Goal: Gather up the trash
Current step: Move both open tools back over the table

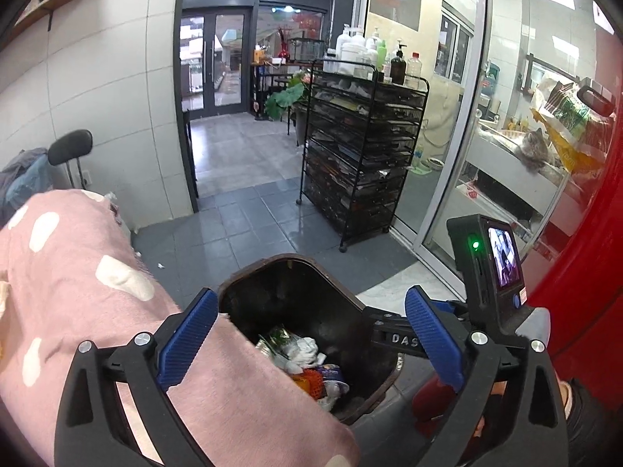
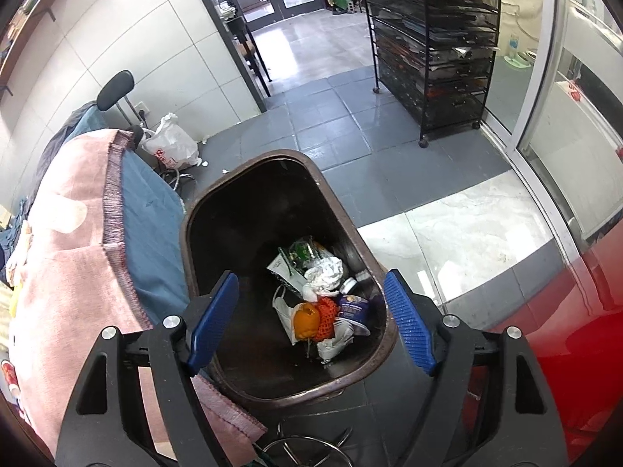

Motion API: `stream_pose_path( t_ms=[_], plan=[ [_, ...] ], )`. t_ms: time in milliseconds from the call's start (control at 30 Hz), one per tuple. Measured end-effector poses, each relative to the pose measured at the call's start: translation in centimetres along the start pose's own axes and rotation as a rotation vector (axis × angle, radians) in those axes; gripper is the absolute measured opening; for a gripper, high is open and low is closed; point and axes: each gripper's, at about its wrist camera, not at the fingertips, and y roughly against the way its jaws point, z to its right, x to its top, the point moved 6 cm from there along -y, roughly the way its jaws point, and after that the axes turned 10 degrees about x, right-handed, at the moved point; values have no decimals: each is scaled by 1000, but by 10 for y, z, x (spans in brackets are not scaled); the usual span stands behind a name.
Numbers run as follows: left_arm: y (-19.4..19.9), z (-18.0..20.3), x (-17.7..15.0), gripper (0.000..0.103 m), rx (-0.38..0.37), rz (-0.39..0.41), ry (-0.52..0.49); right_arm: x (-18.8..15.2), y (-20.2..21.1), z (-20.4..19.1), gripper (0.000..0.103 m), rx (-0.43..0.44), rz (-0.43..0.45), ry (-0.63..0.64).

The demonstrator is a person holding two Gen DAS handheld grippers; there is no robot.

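Grey floor tiles and a glass-walled corridor surround the dark brown plastic waste bin (image 2: 249, 210); I judge I am at the drop-off step.

Both my tools hang over the bin's mouth: the left gripper (image 1: 311, 334) has its blue pads spread wide with nothing between them, and the right gripper (image 2: 311, 311) likewise stands apart and empty. Collected trash already lies at the bin's bottom: a crumpled white tissue (image 2: 325, 272), an orange peel (image 2: 305, 321) touching red netting (image 2: 327, 317), a small blue cup (image 2: 352, 307). A pink spotted blanket (image 1: 78, 272) presses against the bin's left rim (it hides part of the rim from my left camera). Next, I think, comes fetching more rubbish; scraps lie near the white plastic bag (image 2: 171, 144) by the wall.
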Motion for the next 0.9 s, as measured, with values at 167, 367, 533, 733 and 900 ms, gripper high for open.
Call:
stream_pose_path(
  t_ms=[167,367,533,733,900],
  plan=[
    [15,-22,-4,96,25,15,38,3,4,-19,79,38,5,40],
    [33,-59,-14,97,115,36,71,7,5,-66,79,106,-2,135],
    [48,-104,-29,97,186,24,154,9,6,-121,79,187,-15,234],
    [70,-162,-45,97,314,19,250,4,5,-206,79,308,-53,390],
    [91,-206,-58,97,399,22,328,-5,0,-274,79,392,-84,509]
  ],
)
